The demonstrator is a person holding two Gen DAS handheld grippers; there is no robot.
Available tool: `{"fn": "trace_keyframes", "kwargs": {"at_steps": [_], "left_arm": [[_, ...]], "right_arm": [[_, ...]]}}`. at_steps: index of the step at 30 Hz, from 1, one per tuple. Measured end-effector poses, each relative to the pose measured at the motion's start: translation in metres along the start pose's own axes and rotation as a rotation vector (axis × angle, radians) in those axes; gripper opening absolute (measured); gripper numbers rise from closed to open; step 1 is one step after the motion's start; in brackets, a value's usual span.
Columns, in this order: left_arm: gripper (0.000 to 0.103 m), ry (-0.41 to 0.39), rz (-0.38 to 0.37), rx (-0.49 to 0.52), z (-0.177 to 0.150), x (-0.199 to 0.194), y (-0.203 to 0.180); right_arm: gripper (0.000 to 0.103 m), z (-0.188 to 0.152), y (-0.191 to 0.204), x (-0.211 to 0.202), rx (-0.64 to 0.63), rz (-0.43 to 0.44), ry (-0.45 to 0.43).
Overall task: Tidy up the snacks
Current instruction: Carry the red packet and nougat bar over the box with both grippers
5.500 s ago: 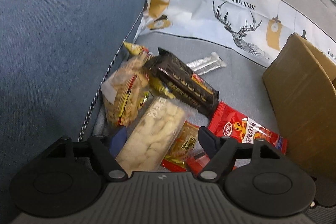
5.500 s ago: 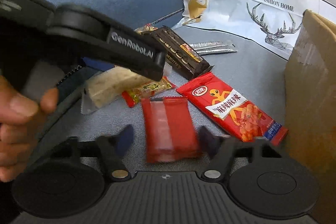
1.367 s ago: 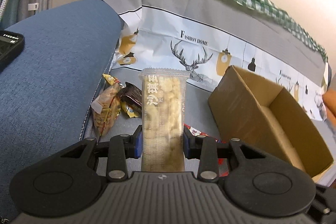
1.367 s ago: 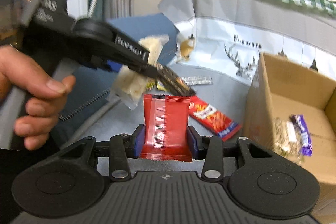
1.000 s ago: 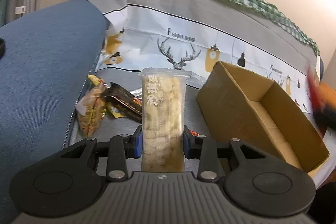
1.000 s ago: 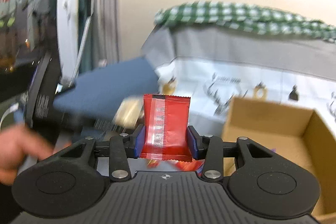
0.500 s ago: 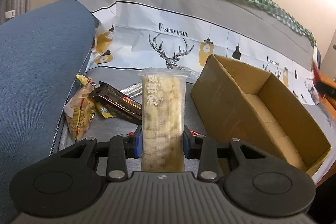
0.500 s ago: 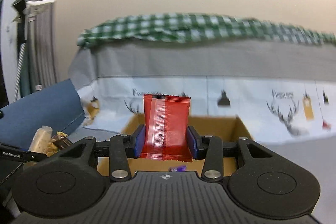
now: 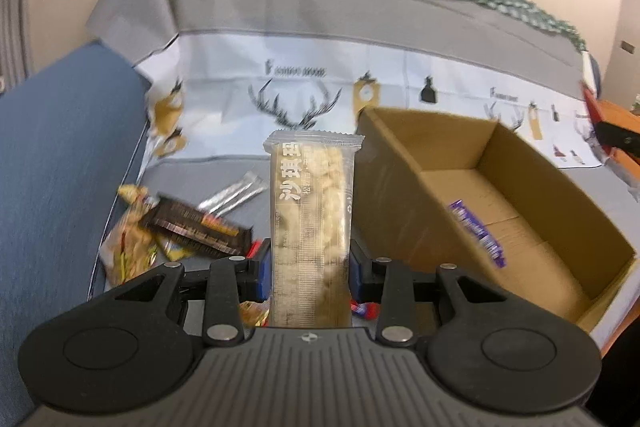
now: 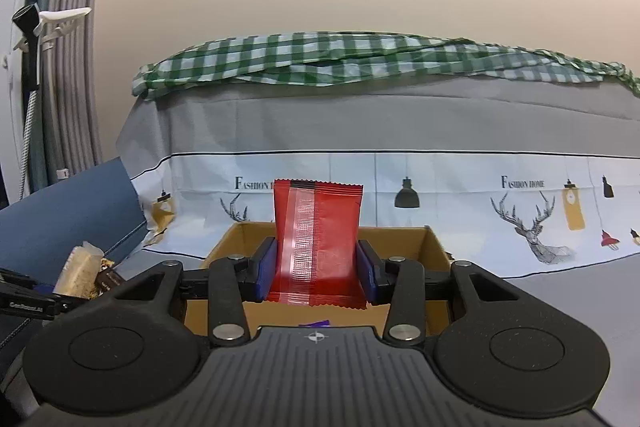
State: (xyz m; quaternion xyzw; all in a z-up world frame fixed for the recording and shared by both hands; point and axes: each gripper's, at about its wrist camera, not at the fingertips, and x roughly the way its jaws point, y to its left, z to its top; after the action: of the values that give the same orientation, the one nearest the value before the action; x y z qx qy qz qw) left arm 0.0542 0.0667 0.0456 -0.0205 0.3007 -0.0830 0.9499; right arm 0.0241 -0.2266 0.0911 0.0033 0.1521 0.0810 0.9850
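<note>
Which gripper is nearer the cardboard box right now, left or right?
Right. The right gripper, shut on the red packet, is at the cardboard box opening. The left gripper, shut on the pale snack bar, is beside the box, over the loose snacks.

The left-wrist view is blurring the snack pile (image 9: 176, 223), so its labels are staying unreadable. The red packet (image 10: 318, 247) is hiding part of the cardboard box (image 10: 436, 251), and a purple wrapper (image 10: 314, 323) is peeking out, mostly covered.
</note>
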Motion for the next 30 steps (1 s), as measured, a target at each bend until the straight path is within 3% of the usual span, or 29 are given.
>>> {"fn": "trace_keyframes", "kwargs": {"at_steps": [9,14,19,23,26,30], "left_arm": [[0.04,-0.146,-0.035,0.074,0.023,-0.028,-0.044],[0.04,-0.088,-0.07,0.088,0.056,-0.009,-0.073],[0.04,-0.128,-0.138,0.039,0.095,0.01,-0.107],[0.04,-0.199,-0.172,0.101,0.079,0.015,-0.133],[0.04,-0.145,-0.176,0.154,0.065,0.027,-0.148],[0.04,-0.157,-0.2,0.199,0.061,0.037,-0.16]], "right_arm": [[0.044,0.003,-0.008,-0.006,0.003,-0.022,-0.006],[0.044,0.006,-0.007,-0.003,0.0,-0.032,-0.003],[0.044,0.009,-0.007,-0.005,0.006,-0.057,-0.009],[0.044,0.009,-0.008,-0.006,-0.004,-0.085,-0.005],[0.044,0.007,-0.009,-0.006,-0.033,-0.112,0.0],[0.044,0.004,-0.012,-0.004,-0.08,-0.149,0.008]]}}
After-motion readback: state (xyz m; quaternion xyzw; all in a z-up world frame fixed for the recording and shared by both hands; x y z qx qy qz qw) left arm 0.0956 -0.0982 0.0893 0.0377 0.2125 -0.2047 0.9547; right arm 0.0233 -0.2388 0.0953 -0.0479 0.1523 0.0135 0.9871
